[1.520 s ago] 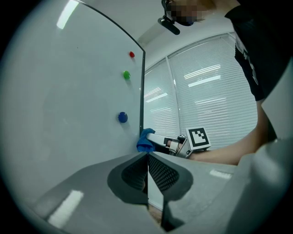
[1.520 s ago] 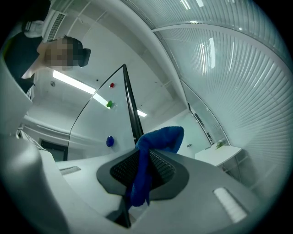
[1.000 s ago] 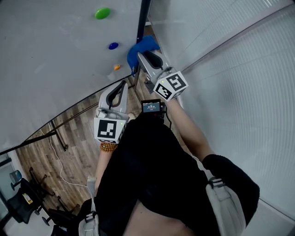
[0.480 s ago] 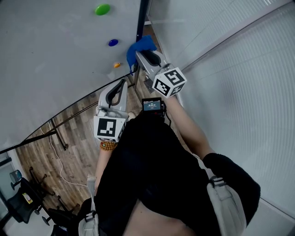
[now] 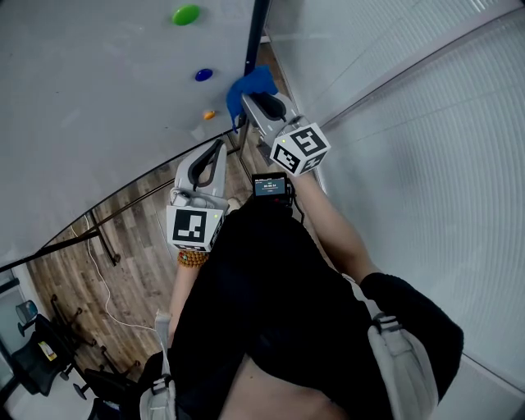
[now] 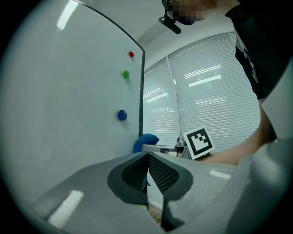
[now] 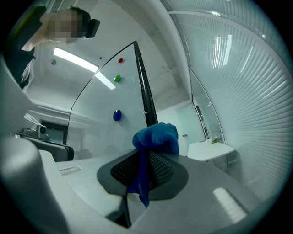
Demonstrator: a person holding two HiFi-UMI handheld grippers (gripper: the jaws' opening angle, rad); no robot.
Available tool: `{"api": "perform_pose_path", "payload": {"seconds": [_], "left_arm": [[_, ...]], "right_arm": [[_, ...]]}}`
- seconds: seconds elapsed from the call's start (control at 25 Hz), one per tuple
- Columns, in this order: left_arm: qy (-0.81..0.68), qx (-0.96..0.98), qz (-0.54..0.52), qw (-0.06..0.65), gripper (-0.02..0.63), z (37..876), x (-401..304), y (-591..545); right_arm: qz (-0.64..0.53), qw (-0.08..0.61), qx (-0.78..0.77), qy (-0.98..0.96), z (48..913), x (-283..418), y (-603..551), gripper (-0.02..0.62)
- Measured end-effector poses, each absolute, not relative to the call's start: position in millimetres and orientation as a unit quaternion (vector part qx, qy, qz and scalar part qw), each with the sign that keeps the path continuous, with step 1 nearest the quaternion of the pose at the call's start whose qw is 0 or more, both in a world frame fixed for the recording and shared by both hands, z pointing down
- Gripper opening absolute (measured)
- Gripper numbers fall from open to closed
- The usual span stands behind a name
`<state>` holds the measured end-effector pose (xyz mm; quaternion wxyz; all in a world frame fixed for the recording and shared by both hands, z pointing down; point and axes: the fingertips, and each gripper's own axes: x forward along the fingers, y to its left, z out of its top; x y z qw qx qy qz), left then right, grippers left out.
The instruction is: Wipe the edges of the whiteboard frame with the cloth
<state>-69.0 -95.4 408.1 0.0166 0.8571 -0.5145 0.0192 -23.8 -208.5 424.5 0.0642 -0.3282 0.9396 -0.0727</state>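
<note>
A white whiteboard with a dark frame edge fills the upper left of the head view. My right gripper is shut on a blue cloth, and the cloth presses against that vertical edge. In the right gripper view the blue cloth bunches above the jaws, right by the dark frame edge. My left gripper hangs lower, close to the board's bottom edge, jaws together with nothing in them. In the left gripper view the blue cloth shows beside the frame edge.
Coloured magnets sit on the board: green, blue and orange. White window blinds run along the right. Wood floor lies below, with cables and an office chair at lower left.
My right gripper with the cloth has slid slightly up and along the frame edge. The left gripper has stayed almost still.
</note>
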Motion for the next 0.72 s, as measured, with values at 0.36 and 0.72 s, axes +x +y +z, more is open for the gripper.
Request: {"api": "perform_pose_path", "payload": {"seconds": [0.36,0.72], "left_arm": [[-0.522,0.852,0.019,0.015,0.0,405.3,-76.6,-97.5],[-0.535,0.844,0.019,0.02,0.0,408.0,-88.1,-97.9]], "right_arm": [[-0.1,0.036,-0.306,0.946,462.7,-34.9,-205.5,0.072],[-0.117,-0.012,-0.304,0.945,505.8,-36.1,-207.3,0.072]]}}
